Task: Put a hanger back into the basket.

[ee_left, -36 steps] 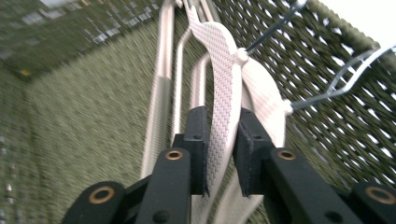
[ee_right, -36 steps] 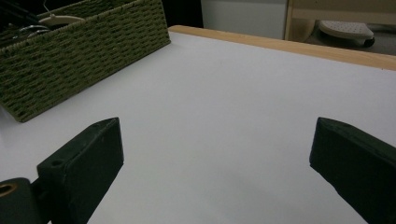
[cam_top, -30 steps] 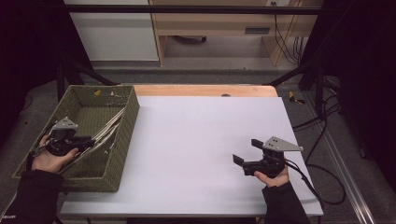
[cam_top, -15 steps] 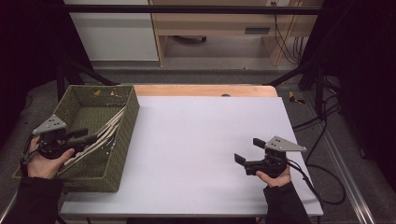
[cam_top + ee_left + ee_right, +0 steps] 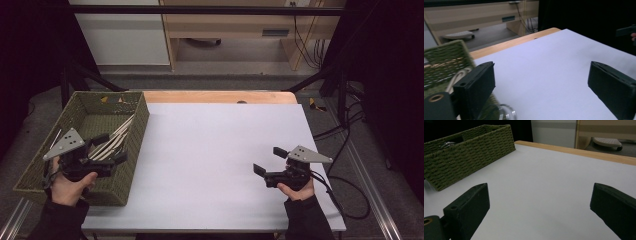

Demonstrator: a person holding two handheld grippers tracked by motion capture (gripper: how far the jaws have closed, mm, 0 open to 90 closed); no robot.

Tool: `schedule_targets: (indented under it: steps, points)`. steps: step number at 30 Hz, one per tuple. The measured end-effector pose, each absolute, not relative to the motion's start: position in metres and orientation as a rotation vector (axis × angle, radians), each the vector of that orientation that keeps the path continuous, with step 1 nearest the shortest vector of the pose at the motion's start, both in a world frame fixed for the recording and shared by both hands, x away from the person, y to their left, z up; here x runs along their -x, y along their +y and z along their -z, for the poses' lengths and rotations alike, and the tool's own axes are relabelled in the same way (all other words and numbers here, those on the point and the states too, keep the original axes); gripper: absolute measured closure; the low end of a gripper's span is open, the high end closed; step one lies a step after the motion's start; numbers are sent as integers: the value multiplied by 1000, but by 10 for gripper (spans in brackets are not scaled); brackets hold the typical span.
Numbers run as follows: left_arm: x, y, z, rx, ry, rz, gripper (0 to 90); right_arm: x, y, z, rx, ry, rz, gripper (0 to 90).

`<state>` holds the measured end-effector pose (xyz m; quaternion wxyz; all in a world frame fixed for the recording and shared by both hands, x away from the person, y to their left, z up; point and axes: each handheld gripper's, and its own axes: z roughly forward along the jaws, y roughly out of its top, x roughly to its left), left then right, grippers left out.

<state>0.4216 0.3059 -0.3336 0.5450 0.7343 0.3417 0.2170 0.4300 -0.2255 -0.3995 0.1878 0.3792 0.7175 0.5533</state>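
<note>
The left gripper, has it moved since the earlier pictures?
Yes. The left gripper has shifted toward the basket's table-side wall, its jaws now above that wall; they have just been opening, with nothing between them.

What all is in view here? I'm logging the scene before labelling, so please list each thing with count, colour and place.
basket: one, green woven, on the table's left edge.
sticks: a bundle, count unclear, pale, lying inside the basket.
table: one, white top with a wooden far edge, centre.
cabinet: one, light wood, on the floor beyond the table.
cables: several, black, behind and to the right of the table.
left gripper: one, black with a grey plate, over the basket's near end, jaws just opened, nothing between them.
right gripper: one, black with a grey plate, on the table's right, open and empty.
hands: two, dark sleeves, at the bottom.
</note>
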Motion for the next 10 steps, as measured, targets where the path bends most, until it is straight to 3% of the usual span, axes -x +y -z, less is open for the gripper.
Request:
schedule_targets:
  steps: [10]
  points:
    - [-418,281,354,-1769,756,-509,24,-427,-230,395,-1049,2010,-1582,21]
